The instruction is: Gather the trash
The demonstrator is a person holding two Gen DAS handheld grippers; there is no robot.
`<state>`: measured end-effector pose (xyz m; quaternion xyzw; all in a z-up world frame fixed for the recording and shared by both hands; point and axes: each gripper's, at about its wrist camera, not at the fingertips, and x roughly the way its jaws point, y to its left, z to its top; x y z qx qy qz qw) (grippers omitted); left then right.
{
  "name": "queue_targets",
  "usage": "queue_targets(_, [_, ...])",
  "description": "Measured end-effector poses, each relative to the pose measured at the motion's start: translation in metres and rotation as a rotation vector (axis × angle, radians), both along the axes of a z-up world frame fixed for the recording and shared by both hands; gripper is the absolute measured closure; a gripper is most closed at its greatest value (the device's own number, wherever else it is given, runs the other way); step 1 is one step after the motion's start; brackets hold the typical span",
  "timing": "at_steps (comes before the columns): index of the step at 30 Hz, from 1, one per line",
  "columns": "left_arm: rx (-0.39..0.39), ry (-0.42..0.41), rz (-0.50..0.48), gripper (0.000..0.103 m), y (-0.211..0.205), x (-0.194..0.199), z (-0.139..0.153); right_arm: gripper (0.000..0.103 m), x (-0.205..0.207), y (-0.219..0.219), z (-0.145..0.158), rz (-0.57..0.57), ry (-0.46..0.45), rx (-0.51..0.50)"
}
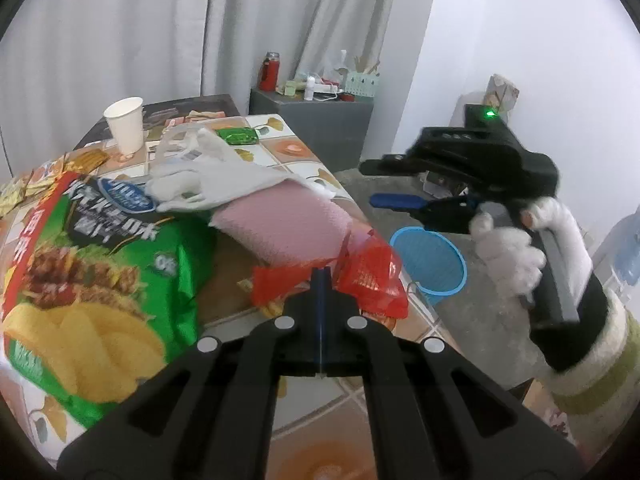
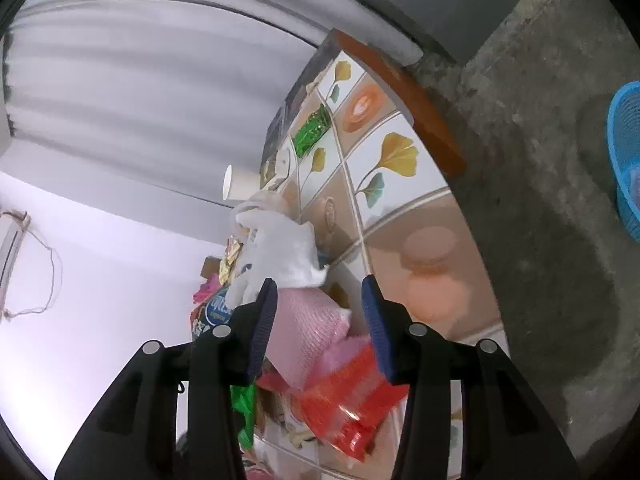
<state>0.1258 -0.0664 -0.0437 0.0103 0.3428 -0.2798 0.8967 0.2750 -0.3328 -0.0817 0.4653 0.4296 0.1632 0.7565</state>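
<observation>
Crinkly red plastic wrapper (image 1: 360,276) sits pinched at the tip of the left gripper (image 1: 322,276), whose jaws are fully closed on its edge. It looks light, thin and slippery, so a bite on a bunched fold should hold better than one on a flat edge. Right gripper (image 2: 320,320) hangs half open and empty just above the same wrapper (image 2: 352,400). Only the left view shows the gloved hand (image 1: 512,248); both show the round blue mesh basket (image 1: 430,264) on the floor beyond the table edge.
</observation>
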Motion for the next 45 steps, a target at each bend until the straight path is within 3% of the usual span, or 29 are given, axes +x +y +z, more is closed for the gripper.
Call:
queue_targets(7, [-0.069,0.051,-0.002,0.103,0.02,-0.008,-0.002,0.054,-0.006,0.003,0.003,-0.03,0.011,-0.069])
queue_targets(12, [-0.132,0.048,-0.077,0.103,0.031,-0.026,0.001,0.054,-0.032,-0.004,-0.009,-0.044,0.049,-0.118])
queue_targets(17, [-0.161,0.067,-0.101,0.103,0.028,-0.031,0.002,0.054,-0.059,-0.011,-0.019,-0.073,0.063,-0.095])
queue_targets(20, [-0.19,0.084,-0.06,0.081,0.024,-0.022,-0.001,0.054,-0.066,-0.009,-0.019,-0.073,0.053,-0.092])
queue_targets(22, [-0.119,0.039,-0.016,0.063,0.016,-0.018,0.0,0.054,-0.069,-0.007,-0.017,-0.07,0.043,-0.091])
queue_targets(26, [0.23,-0.15,0.026,0.059,-0.018,-0.015,-0.007,0.054,-0.069,-0.005,-0.015,-0.055,0.023,-0.088])
queue_targets(27, [0.279,-0.167,0.016,0.057,-0.023,-0.014,-0.01,0.054,-0.068,-0.005,-0.014,-0.051,0.018,-0.089])
queue_targets(31, [0.414,-0.176,0.013,0.057,-0.041,0.001,-0.022,0.054,-0.069,-0.005,-0.013,-0.04,0.004,-0.089])
queue_targets(38, [0.569,-0.199,-0.013,0.058,-0.065,0.023,-0.033,0.054,-0.066,-0.01,-0.023,-0.04,0.008,-0.063])
queue_targets(41, [0.624,-0.212,-0.02,0.068,-0.072,0.027,-0.042,0.054,-0.063,-0.012,-0.025,-0.04,0.009,-0.054])
queue_targets(45, [0.688,-0.235,-0.063,0.095,-0.078,0.024,-0.052,0.054,-0.063,-0.013,-0.028,-0.034,0.009,-0.048])
